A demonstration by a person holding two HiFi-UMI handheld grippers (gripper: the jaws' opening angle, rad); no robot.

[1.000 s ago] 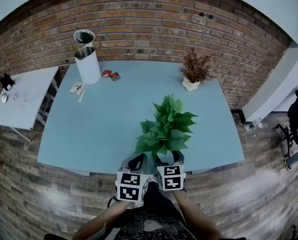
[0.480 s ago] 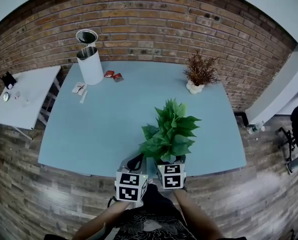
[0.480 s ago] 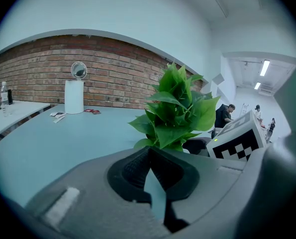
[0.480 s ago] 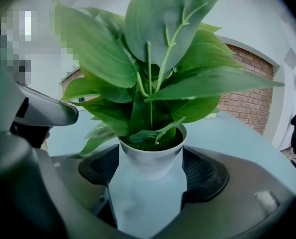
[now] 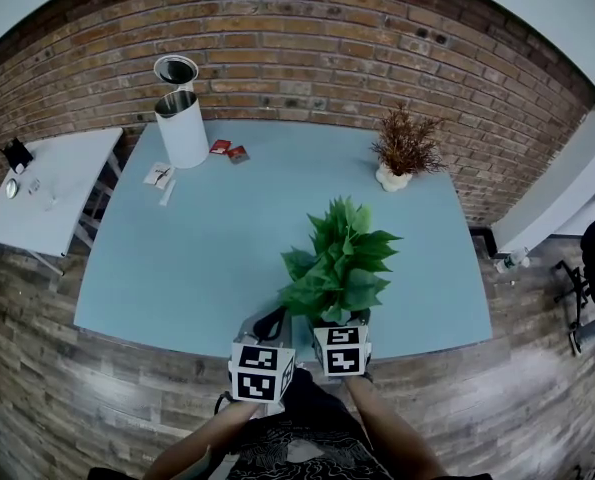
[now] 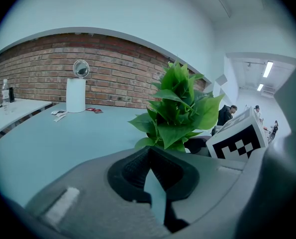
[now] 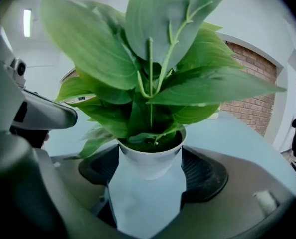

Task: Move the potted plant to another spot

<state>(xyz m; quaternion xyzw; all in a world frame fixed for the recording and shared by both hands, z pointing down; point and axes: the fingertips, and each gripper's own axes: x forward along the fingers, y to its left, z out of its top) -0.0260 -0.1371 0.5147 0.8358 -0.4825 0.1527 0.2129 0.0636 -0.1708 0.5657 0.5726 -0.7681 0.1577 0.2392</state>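
Note:
The potted plant (image 5: 339,263), broad green leaves in a small white pot (image 7: 150,159), stands on the light blue table (image 5: 197,258) close to its front edge. My right gripper (image 5: 339,320) is just behind it and open. In the right gripper view the pot sits between the tips of the two dark pads (image 7: 202,171), and the right gripper (image 7: 150,156) does not squeeze it. My left gripper (image 5: 269,323) is beside it on the left, shut and empty. In the left gripper view the left gripper (image 6: 148,151) has the plant (image 6: 180,108) ahead to its right.
A white cylinder bin (image 5: 180,128) with a round lid (image 5: 175,71) stands at the back left, with red packets (image 5: 229,150) and papers (image 5: 158,176) near it. A dried brown plant (image 5: 405,148) is at the back right. A white side table (image 5: 47,183) stands to the left, a brick wall behind.
The head view has shifted slightly. The plant and both grippers stay at the table's front edge, in nearly the same places.

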